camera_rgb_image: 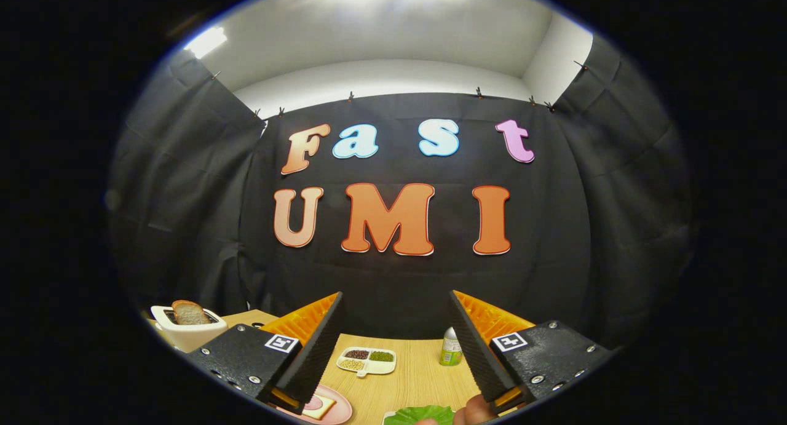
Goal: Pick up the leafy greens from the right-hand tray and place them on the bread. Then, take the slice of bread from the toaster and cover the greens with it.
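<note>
My gripper [396, 311] is held high above the wooden table [418, 376], open, with nothing between its fingers. Below them, close in, lie the leafy greens [421, 414] on a white tray, partly cut off. To the left of the greens sits a pink plate [335, 413] with a slice of bread [320, 405] on it, half hidden behind the left finger. A white toaster [184, 329] stands beyond the left finger, with a browned bread slice [189, 312] sticking up from its slot.
A white divided dish [367, 360] with beans and seeds lies in the middle of the table. A small green bottle [451, 347] stands by the right finger. A reddish round thing [472, 411] lies beside the greens. Black cloth walls the booth.
</note>
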{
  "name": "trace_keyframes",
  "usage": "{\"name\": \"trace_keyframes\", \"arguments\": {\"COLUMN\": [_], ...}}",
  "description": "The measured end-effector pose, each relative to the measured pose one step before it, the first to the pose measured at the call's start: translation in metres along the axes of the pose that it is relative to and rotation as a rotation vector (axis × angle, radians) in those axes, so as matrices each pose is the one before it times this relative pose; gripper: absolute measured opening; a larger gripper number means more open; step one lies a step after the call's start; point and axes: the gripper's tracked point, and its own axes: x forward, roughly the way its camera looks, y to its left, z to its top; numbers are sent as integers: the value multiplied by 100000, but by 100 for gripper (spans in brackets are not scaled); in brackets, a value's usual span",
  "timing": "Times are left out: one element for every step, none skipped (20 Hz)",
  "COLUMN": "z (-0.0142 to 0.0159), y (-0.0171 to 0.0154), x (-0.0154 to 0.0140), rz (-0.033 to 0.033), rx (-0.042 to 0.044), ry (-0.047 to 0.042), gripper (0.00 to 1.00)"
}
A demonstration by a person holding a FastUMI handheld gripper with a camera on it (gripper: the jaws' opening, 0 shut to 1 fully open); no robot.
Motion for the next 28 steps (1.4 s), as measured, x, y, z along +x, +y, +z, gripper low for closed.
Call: {"name": "trace_keyframes", "arguments": {"z": [-695, -754, -702, -556, -772, -789, -777, -735, -833, -832, -519, -446, -600, -792, -909, -981, -965, -791, -784, -544, -569, -556, -626, -886, -798, -894, -894, -940], "y": [277, 138, 99, -43, -96, -163, 22, -11, -170, -236, -346, -307, -419, -317, -514, -259, 158, 247, 109, -197, -54, 144, -23, 44, 14, -346, -172, -312], "x": [12, -170, -75, 34, 109, 334, 472, 339, 293, 306, 230, 360, 348, 284, 397, 143, 35, -22, 43, 66, 63, -64, 106, 103, 274, 205, 343, 132], "rz": [1200, 1164, 757, 52, 115, -197, 317, 639, 885, 947, 748, -31, -243, -63, -1039, 309, 1496, 1767, 995, 827, 955, 1732, 1497, 1238, 679, 419, 523, 613], "rx": [-1167, -1659, -1322, -551, -54, 885, 2072, 3021, 3262, 3212, 2312, 1154, -1307, -2488, -2173, -2009, -1056, -548, -458, -226, 79, 345, 460, 27, -567, -1033, -529, 500], "ry": [2730, 3060, 2843, 2418, 3013, 3083, 2335, 2531, 3128, 2854, 2248, 1996, 2527, 2303, 3728, 4122, 3410, 3074, 3000, 2741, 2671, 2594, 3215, 3182, 2882, 3285, 3225, 3497], "gripper": [98, 98, 99, 99, 99, 99, 99, 99, 99, 99, 99, 99, 99, 99, 99, 99, 99, 99, 99, 99, 99, 99, 99, 99, 99, 99, 99, 99]}}
